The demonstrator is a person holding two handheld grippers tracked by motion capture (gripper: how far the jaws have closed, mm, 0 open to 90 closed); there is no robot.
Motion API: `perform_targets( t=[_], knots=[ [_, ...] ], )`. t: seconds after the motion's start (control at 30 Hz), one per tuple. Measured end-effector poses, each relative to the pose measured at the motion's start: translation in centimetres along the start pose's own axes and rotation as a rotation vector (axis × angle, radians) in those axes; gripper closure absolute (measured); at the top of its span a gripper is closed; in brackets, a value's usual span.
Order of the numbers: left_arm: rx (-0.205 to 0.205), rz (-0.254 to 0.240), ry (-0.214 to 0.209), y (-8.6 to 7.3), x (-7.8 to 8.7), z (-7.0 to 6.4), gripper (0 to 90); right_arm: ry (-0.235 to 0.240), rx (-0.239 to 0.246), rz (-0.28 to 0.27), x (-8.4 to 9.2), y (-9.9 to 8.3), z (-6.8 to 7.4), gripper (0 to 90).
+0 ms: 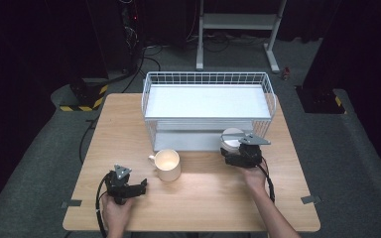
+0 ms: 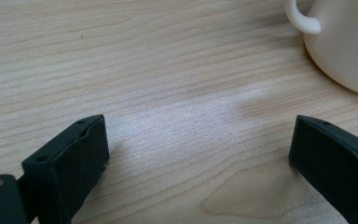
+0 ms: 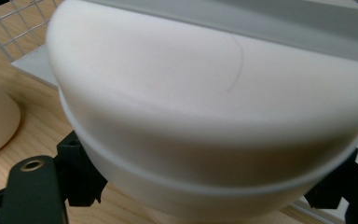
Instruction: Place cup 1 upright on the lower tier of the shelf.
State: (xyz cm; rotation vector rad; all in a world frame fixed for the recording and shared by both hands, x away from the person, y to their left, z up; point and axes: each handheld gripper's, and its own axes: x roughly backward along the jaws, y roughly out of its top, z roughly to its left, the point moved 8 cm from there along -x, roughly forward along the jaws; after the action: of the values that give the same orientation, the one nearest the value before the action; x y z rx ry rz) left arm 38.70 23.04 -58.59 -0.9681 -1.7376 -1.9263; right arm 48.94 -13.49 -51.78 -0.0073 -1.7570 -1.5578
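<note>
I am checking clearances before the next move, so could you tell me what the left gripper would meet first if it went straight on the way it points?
Probably the cream mug: it stands ahead, slightly right of the left gripper, though depth is unclear.

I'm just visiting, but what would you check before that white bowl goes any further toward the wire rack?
1. Grip on the bowl: the right gripper has a black jaw on each side of the white bowl. Ok.
2. Bowl's attitude: it appears tilted in the right gripper view, but whether it is level, cannot tell.
3. Lower shelf of the wire rack: its visible left part looks free. Ok.
4. Room under the upper shelf for the bowl: cannot tell.
5. Cream mug: upright on the table, apart from the bowl. Ok.
6. Left gripper: open over bare wood, nothing between its jaws. Ok.
</note>
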Motion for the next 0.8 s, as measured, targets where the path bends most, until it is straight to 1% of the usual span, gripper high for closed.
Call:
perform_targets(
  t=[0.07,0.17,0.3,0.33,0.37,0.6,0.67,0.7,0.73,0.8],
  knots=[
    [0.0,0.0,0.002,0.0,0.0,0.0,5.1,-0.007,-0.018,0.003,-0.3,0.2,-0.2,18.1],
    [0.002,-0.001,0.002,0.0,0.0,0.0,5.4,-0.012,-0.01,-0.002,-0.6,0.3,-0.4,18.1],
    [0.001,-0.001,0.004,0.0,0.0,0.0,5.6,-0.022,-0.018,0.008,-1.0,0.0,-0.8,18.1],
    [0.002,-0.002,0.004,0.0,0.0,0.0,5.6,-0.022,-0.035,0.006,-1.0,0.0,-0.8,18.1],
    [0.005,-0.002,0.003,0.0,0.0,0.0,5.7,-0.031,-0.028,-0.002,-1.1,0.1,-1.1,18.2],
    [0.005,-0.002,0.006,0.0,0.0,0.0,6.1,-0.03,-0.038,-0.01,-1.5,0.2,-1.3,18.2],
    [0.006,-0.003,0.007,0.0,0.0,0.0,6.1,-0.03,-0.03,-0.009,-1.6,0.3,-1.3,18.2],
    [0.004,-0.002,0.007,0.0,0.1,0.0,6.1,-0.035,-0.038,-0.003,-1.7,0.3,-1.3,18.2],
    [0.005,-0.002,0.009,0.0,0.1,0.0,6.2,-0.04,-0.034,0.0,-1.8,0.4,-1.4,18.2],
    [0.007,-0.004,0.009,0.0,0.1,0.0,6.3,-0.041,-0.048,-0.007,-2.0,0.6,-1.5,18.3]
  ],
)
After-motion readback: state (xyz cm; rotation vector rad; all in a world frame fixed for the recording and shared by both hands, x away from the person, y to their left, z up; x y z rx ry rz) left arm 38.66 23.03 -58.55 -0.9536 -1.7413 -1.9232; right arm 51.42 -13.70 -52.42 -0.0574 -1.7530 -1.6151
